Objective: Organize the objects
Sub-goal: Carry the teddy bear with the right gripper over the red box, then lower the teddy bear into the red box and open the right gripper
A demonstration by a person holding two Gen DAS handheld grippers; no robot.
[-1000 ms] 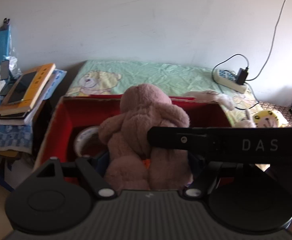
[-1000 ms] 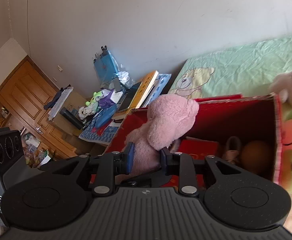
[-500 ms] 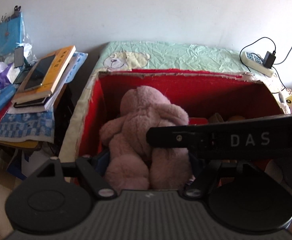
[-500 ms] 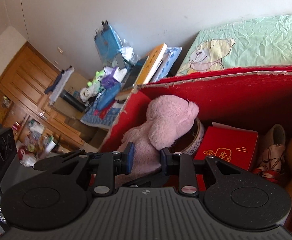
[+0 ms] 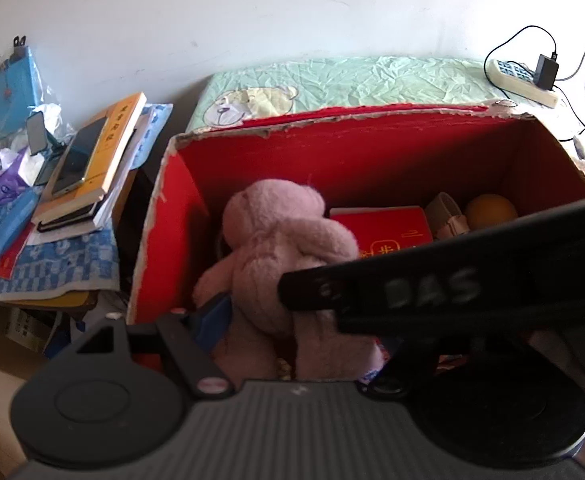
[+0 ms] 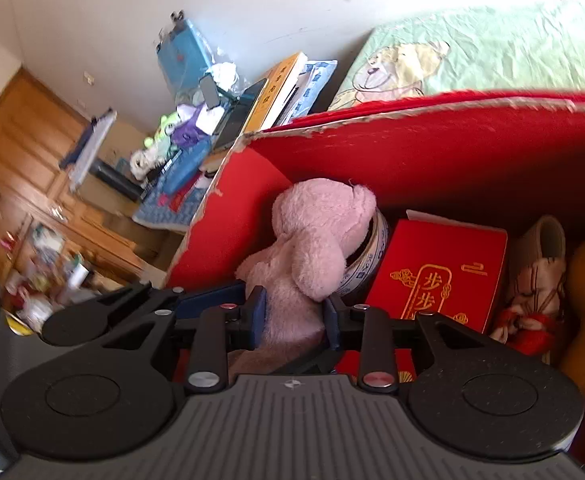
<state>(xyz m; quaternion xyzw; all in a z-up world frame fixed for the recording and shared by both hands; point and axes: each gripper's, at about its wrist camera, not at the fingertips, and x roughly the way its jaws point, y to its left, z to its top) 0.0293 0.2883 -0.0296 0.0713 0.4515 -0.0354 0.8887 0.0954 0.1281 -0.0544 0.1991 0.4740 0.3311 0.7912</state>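
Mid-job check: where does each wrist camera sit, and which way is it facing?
Left wrist: behind the left gripper, angled down into the red box; its fingers clamp the pink plush, and the right gripper's arm crosses the view.
Right wrist: behind the right gripper, angled down into the box; its jaws are opening around the plush.
Shared: plush, box, red packet, bed, bookstack.
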